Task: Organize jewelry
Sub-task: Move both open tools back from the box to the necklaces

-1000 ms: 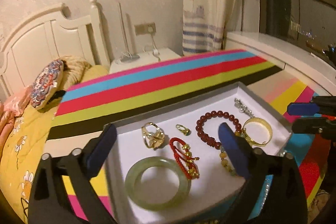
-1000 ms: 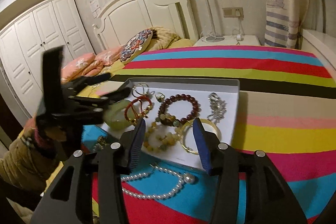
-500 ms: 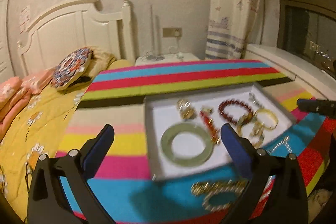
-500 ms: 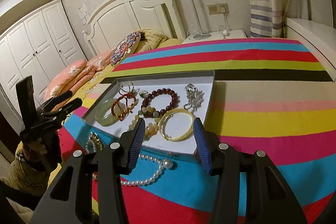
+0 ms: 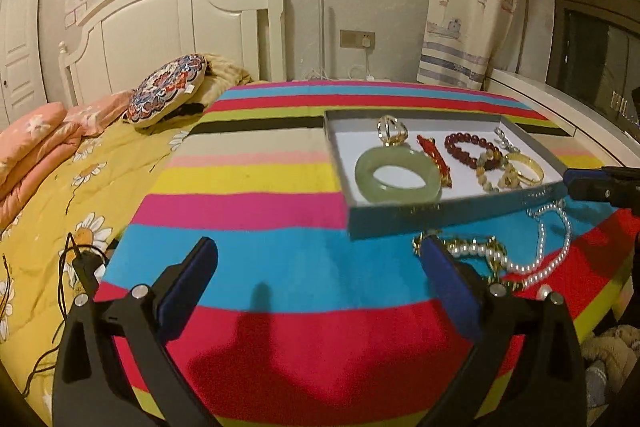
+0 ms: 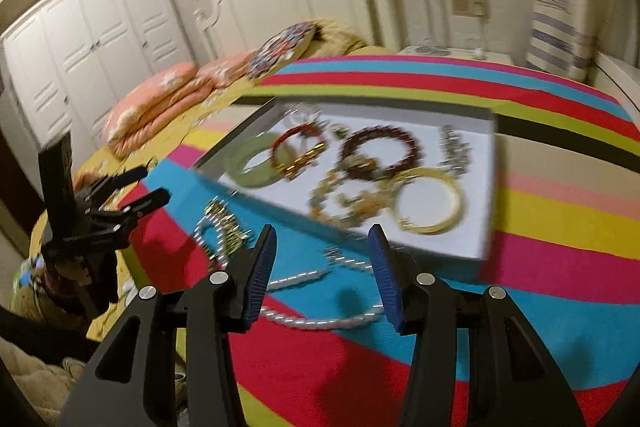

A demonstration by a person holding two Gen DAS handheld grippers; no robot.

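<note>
Two loose pieces lie outside the tray (image 5: 452, 217), and the coming move turns on them. Seen from the left wrist, the left tongs (image 5: 318, 273) hang wide open over bare striped cloth (image 5: 256, 195), with nothing between the pads. The pearl strand (image 5: 548, 247) lies to the right of these tongs, on the blue and red stripes just near of the tray's front wall; it runs in a loop from left to far right. A gold chain (image 5: 472, 247) is bunched at its left end, partly hidden behind the right pad. The tip of the right tongs (image 5: 600, 183) enters at the far right edge, just beyond the strand. Inside the tray sit a jade bangle (image 5: 398, 177), a red bead bracelet (image 5: 472, 149) and a gold bangle (image 5: 524, 167).

From the right wrist, blurred by motion, the right tongs (image 6: 324, 273) stand partly open and empty. The pearl strand (image 6: 320, 321) lies straight ahead and below, its long run crossing left to right under the gap between the pads, near of the tray (image 6: 440, 251). The gold chain (image 6: 222, 227) lies ahead to the left. The left tongs (image 6: 136, 193) hover well off at the left, open. By my judgement the right tongs are the nearer to the pearls.
</note>
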